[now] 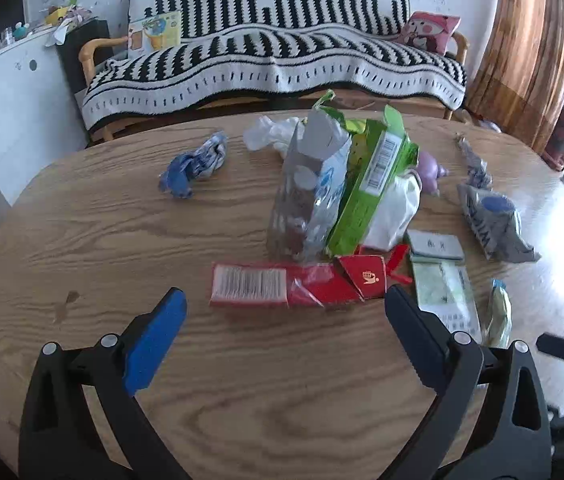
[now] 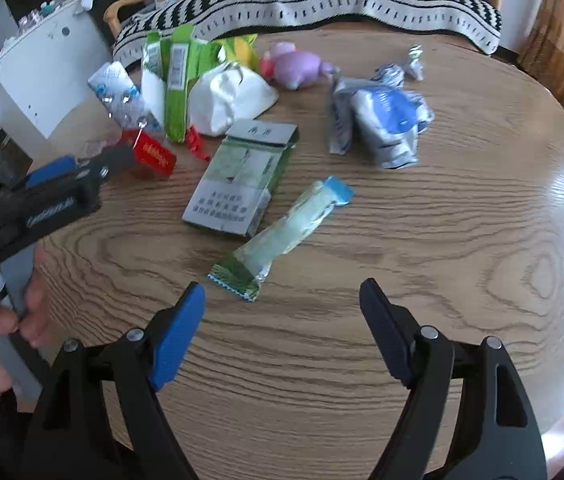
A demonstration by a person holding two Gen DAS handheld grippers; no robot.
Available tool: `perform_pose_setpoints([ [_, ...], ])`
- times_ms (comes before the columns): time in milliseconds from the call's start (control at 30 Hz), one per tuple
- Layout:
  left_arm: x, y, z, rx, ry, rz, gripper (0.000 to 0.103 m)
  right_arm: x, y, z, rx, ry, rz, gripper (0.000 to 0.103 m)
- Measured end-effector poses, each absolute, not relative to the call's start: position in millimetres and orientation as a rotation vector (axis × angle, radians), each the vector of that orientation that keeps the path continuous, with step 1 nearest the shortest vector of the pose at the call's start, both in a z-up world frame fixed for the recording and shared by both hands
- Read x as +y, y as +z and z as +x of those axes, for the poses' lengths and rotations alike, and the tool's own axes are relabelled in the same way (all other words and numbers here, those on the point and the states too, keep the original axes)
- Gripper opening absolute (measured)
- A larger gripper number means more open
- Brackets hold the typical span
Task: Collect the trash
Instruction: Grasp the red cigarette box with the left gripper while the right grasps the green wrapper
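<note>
Ahead of right claw (image 2: 282, 312): green wrapper (image 2: 282, 232).

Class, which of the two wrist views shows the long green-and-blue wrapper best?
The right wrist view: the long wrapper lies whole and unobstructed on the table, just ahead of the open right gripper. The left wrist view catches it only foreshortened at the right edge.

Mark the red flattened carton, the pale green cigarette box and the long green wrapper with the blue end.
red flattened carton (image 1: 282, 285), left wrist view, on its middle.
pale green cigarette box (image 2: 242, 178), right wrist view, on its front face.
long green wrapper (image 2: 286, 232), right wrist view, mid-length.
</note>
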State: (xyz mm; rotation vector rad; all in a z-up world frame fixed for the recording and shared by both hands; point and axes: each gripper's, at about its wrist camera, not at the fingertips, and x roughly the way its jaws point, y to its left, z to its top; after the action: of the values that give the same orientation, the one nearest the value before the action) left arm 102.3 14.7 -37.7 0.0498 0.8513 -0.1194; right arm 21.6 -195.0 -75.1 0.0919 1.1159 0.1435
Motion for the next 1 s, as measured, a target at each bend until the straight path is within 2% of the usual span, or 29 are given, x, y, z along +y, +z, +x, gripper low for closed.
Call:
perform_pose_setpoints([
  [233, 15, -34, 114, 0.791, -0.09, 0.147, 0.096, -189, -86, 32, 1.132, 0.148, 0.087, 0.077],
  [700, 37, -58, 110, 0.867, -0.241, 0.247, 0.096, -200, -85, 44, 1.135, 0.151, 0.102, 0.078],
  [733, 36, -59, 110, 0.869, -0.245, 0.254, 0.093, -202, -84, 45, 1.139, 0.146, 0.106, 0.078],
  [767, 35, -60, 110, 0.87, -0.257, 0.258, 0.077, -205, -84, 44, 1.145, 0.147, 0.118, 0.077],
  [867, 33, -60, 108, 0.896, -0.266, 0.254, 0.039, -215, -85, 42, 1.153, 0.14, 0.159, 0.077],
  [900, 34, -59, 107, 0.908, -0.263, 0.235, 0.036, -217, -85, 43, 1.155, 0.138, 0.17, 0.077],
  [933, 35, -57, 105, 0.915, -0.256, 0.225, 0.028, -216, -85, 42, 1.156, 0.137, 0.176, 0.077],
  [1000, 36, -52, 100, 0.93, -0.239, 0.208, 0.025, -216, -86, 45, 1.156, 0.138, 0.197, 0.078],
])
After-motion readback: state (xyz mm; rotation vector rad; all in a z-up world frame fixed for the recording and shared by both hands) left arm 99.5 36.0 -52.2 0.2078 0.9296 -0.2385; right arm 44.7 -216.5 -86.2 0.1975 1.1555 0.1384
